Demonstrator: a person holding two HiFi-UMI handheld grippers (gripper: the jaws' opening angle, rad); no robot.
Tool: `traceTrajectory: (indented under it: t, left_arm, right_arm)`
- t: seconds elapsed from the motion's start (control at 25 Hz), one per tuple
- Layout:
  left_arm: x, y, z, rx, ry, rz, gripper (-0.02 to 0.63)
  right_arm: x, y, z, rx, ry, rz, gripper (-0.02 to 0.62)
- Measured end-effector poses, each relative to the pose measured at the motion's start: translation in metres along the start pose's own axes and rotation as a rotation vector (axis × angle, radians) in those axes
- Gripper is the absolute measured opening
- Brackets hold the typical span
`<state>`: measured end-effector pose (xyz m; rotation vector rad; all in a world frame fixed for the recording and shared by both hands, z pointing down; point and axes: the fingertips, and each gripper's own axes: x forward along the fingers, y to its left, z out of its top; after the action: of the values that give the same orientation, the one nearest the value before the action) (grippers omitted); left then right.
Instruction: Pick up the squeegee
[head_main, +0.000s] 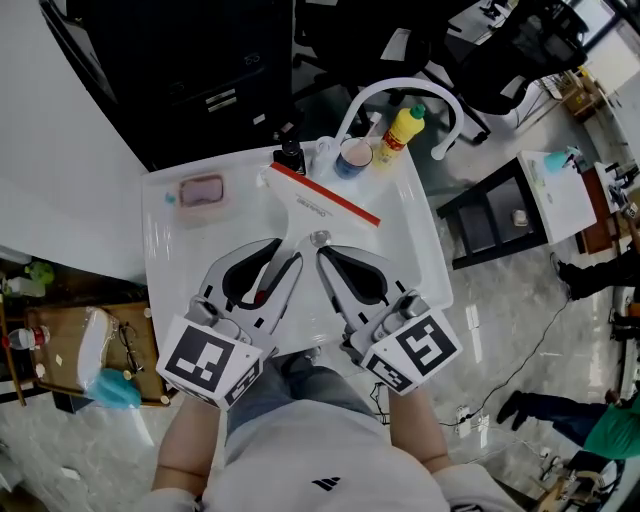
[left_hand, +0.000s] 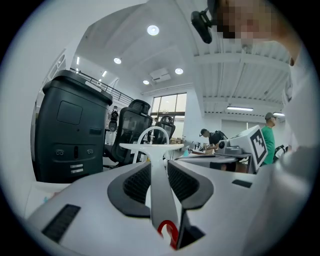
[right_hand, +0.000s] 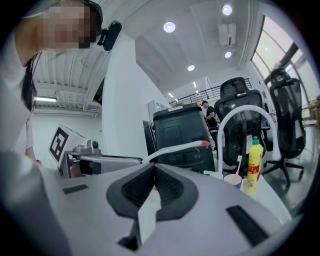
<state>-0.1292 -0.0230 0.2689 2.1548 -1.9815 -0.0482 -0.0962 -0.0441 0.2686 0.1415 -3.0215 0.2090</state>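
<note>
Squeegee (head_main: 322, 205), head view: held over middle of sink (head_main: 170, 250), blade slanting along back edge near faucet (head_main: 400, 90). Left gripper view: left gripper (left_hand: 160, 165) fingers (left_hand: 192, 185) pinching white handle. Right gripper view: right gripper (right_hand: 152, 170) fingers (right_hand: 175, 192) pressed together, gripping nothing; red-tipped blade beyond.

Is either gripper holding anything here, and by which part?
The left gripper holds the squeegee by its white handle, clamped between the jaws, blade end pointing away. The right gripper is shut and empty.
</note>
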Motion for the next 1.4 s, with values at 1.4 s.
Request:
traceTrajectory:
  t: [1.4]
  left_arm:
    - [-0.008, -0.003, 0.013, 0.021, -0.051, -0.001, 0.112]
  right_arm:
    - [0.003, 0.009, 0.006, -0.039, -0.004, 0.027, 0.009]
